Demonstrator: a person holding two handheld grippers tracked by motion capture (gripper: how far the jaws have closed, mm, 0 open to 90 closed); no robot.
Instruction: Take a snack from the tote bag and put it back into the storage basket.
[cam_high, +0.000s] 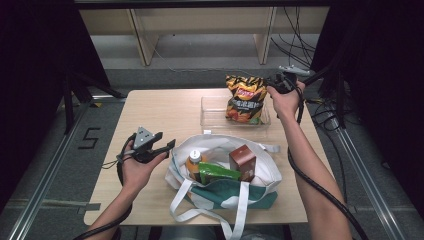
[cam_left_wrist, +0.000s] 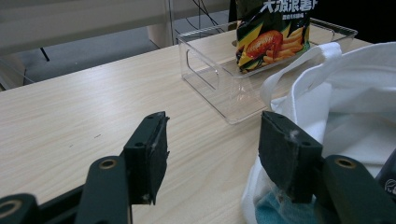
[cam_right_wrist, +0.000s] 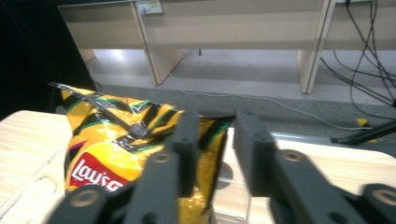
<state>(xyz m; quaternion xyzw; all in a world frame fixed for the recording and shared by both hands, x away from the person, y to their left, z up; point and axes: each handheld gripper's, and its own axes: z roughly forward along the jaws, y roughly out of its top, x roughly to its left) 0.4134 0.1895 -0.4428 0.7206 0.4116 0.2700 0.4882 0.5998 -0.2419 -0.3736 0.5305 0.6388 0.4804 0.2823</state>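
One chip bag (cam_high: 245, 98), one clear bin (cam_high: 212, 116), one tote (cam_high: 260, 176) (three items inside).

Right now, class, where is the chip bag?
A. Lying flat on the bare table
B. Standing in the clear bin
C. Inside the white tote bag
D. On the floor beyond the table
B: the chip bag stands upright in the clear bin at the table's far side, apart from the tote, with the right gripper at its top corner.
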